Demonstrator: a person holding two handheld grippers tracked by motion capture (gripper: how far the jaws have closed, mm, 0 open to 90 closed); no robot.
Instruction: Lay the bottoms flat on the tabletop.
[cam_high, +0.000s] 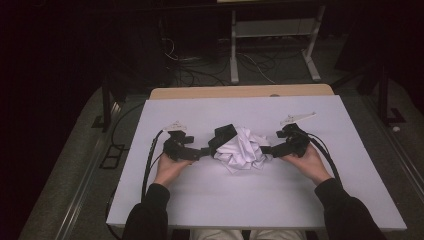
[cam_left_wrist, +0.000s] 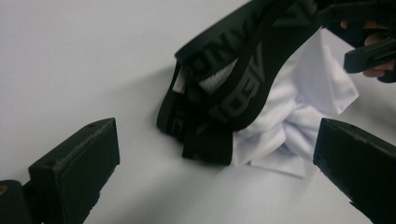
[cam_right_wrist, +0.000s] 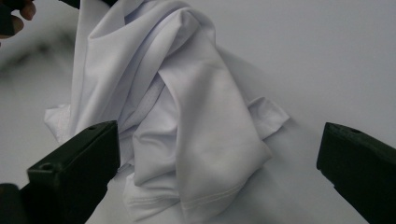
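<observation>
Crumpled garment (cam_high: 243, 149) between both hand-held grippers.

Left gripper (cam_high: 204, 151) points toward 3 o'clock, jaws wide apart. Right gripper (cam_high: 267, 150) points toward 9 o'clock, jaws likewise spread.

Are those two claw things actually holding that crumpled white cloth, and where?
No, nothing is held. The left gripper and right gripper both have their jaws wide apart, one on each side of the white garment with its black waistband.
</observation>
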